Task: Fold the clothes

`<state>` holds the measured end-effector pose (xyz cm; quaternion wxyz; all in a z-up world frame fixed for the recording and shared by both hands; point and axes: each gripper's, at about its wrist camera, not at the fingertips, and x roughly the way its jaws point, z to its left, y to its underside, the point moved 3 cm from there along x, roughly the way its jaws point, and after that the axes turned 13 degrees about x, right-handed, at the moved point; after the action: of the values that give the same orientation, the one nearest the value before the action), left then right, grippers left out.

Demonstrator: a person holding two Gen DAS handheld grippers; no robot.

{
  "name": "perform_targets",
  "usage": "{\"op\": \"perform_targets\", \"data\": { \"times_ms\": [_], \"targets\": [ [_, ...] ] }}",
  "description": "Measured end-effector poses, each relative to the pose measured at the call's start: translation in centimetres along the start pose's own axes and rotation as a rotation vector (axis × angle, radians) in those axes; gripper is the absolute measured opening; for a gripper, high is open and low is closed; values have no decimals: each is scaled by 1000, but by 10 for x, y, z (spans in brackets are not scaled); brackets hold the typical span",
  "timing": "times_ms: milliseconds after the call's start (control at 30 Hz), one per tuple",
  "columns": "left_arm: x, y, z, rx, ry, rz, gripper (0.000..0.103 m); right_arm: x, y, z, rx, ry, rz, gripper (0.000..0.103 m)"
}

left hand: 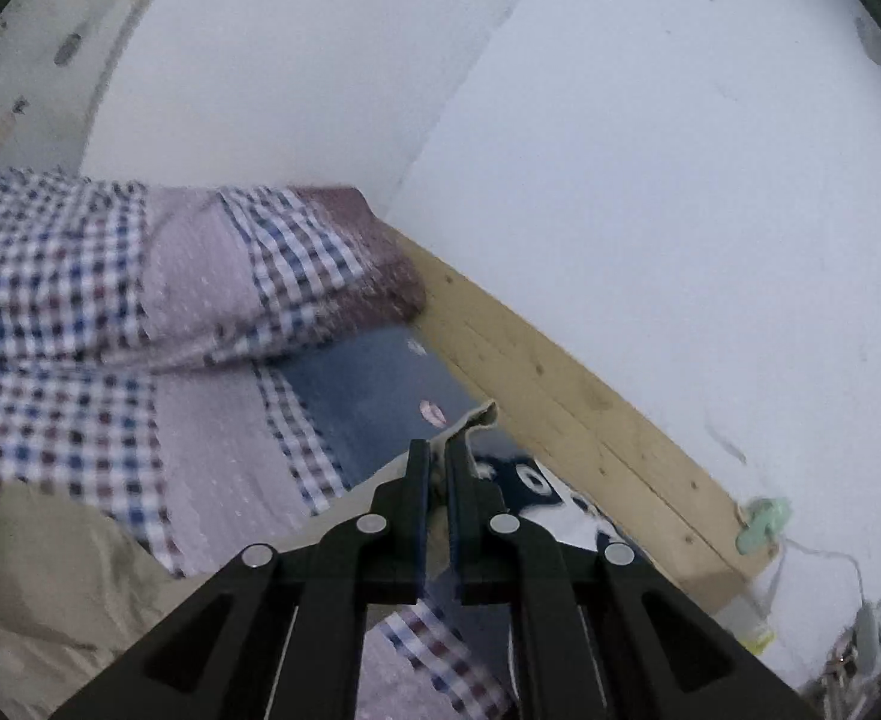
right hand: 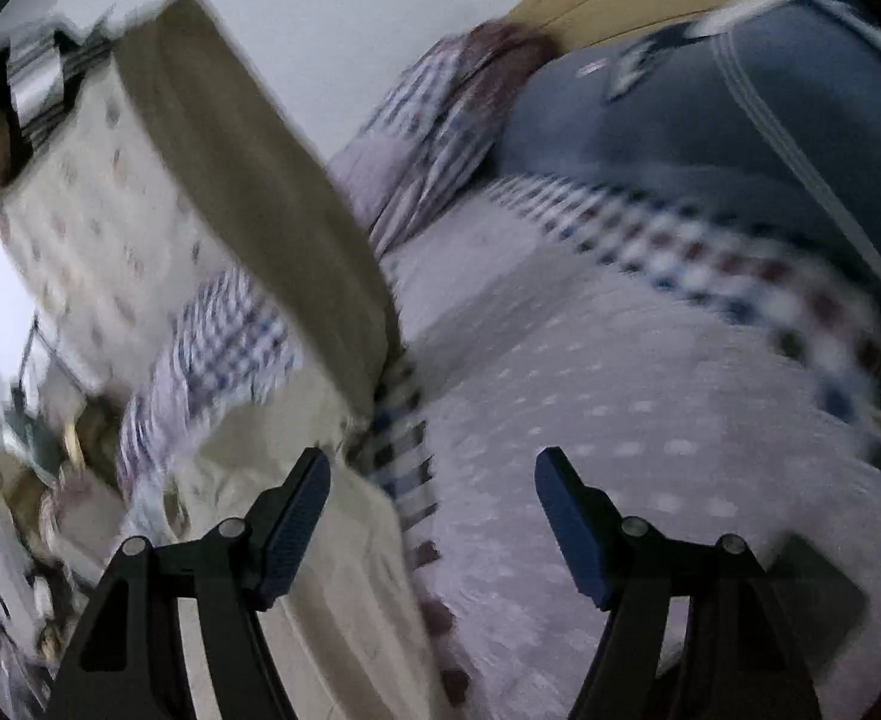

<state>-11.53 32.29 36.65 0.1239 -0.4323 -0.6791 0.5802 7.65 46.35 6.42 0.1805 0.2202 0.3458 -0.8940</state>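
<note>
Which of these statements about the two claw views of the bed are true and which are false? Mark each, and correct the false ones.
1. The left claw is shut on an edge of the beige garment. True.
2. The right claw is clamped on a checked cloth. False: its jaws stand wide apart with nothing between them.
3. A wooden board runs along the white wall beside the bed. True.
4. The quilt on the bed is plain green. False: it has lilac dotted panels and checked strips.
5. In the right wrist view, the beige garment hangs lifted above the bed. True.
</note>
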Motion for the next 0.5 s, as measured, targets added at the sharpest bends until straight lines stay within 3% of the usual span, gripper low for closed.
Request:
{"op": "perform_targets", "data": {
  "times_ms": [133,367,467,500],
  "targets": [
    [-20,-27,34,-37,-36,-39,3,61,8,31,-95,-4,102,75],
    [-68,-36,96,-85,-93,-73,3,162,14,85,-321,24,224,74],
    [-89,-33,124,-91,-126,-80,3,198,25,104,-413,44,264,68],
    [-96,-31,133,-97,-137,-80,3,209,30,109,-442,52,274,62]
  ]
}}
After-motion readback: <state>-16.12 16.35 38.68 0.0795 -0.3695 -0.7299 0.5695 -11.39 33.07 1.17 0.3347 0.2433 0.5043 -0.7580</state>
